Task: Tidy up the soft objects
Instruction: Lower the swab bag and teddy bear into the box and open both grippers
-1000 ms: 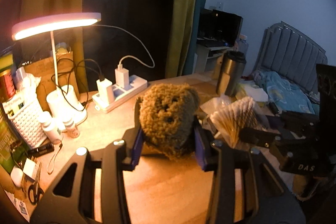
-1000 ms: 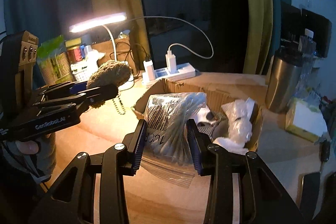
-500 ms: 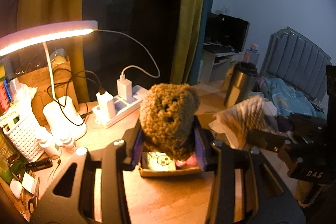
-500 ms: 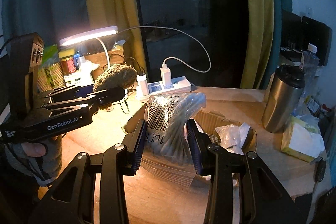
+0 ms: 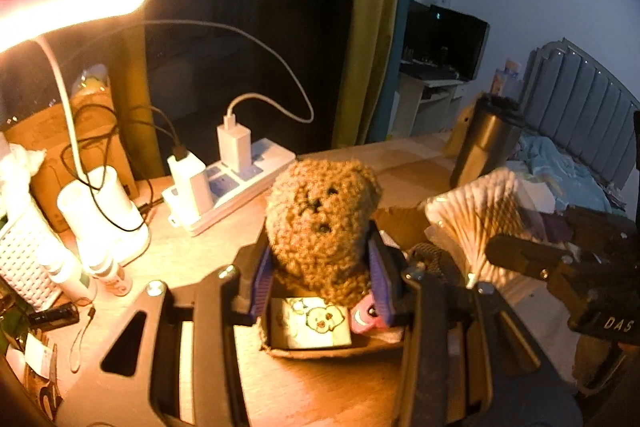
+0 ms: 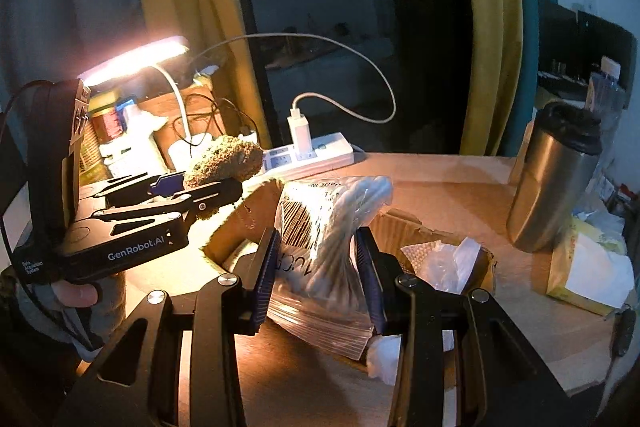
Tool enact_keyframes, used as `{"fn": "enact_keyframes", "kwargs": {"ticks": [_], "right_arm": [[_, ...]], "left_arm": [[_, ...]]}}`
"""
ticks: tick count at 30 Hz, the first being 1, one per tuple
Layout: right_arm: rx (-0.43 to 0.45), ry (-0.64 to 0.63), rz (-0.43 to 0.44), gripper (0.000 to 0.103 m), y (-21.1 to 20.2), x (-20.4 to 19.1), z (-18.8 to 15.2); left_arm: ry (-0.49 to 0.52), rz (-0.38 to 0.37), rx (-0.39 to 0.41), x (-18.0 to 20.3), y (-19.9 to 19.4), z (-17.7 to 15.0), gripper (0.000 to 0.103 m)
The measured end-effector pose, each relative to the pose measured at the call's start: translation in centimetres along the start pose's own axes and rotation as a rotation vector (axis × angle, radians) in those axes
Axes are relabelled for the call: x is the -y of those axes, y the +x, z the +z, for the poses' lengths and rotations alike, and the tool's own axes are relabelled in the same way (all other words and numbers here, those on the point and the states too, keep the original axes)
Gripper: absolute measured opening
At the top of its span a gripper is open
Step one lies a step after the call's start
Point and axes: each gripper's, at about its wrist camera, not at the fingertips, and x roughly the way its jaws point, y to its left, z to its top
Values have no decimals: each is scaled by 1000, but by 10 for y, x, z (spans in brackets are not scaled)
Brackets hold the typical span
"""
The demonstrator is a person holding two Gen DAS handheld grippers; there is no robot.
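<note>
I note my left gripper (image 6: 208, 187): black housing, white "GenRobot.AI" lettering, blue pads. My right gripper (image 6: 316, 271) matches, silver screws behind the tongs.

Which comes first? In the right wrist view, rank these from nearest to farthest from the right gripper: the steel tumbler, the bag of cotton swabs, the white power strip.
1. Bag of cotton swabs: clamped in the right gripper, centre.
2. Steel tumbler: on the desk, right.
3. White power strip: back edge of the desk, by the curtain; close to the tumbler in distance.

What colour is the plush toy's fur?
Curly golden-brown plush toy, clearest in the left wrist view.
</note>
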Motion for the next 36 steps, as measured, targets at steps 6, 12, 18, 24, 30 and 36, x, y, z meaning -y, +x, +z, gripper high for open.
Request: {"fn": "enact_keyframes", "kwargs": {"ticks": [6, 12, 18, 24, 30, 36], "right_arm": [[-30, 29, 13, 41, 21, 16, -3], [-64, 43, 29, 41, 43, 25, -8], [-93, 62, 36, 41, 59, 35, -16], [-139, 67, 23, 41, 74, 39, -26], [-168, 68, 10, 41, 85, 40, -31], [-178, 77, -1, 43, 85, 40, -30]], "left_arm": [[-2, 2, -52, -1, 30, -5, 42], [1, -3, -103, -1, 56, -12, 42], [4, -6, -148, 3, 78, -19, 42], [29, 22, -175, 9, 92, -23, 44], [65, 57, -191, 15, 98, -24, 49], [47, 53, -208, 13, 97, -21, 52]]}}
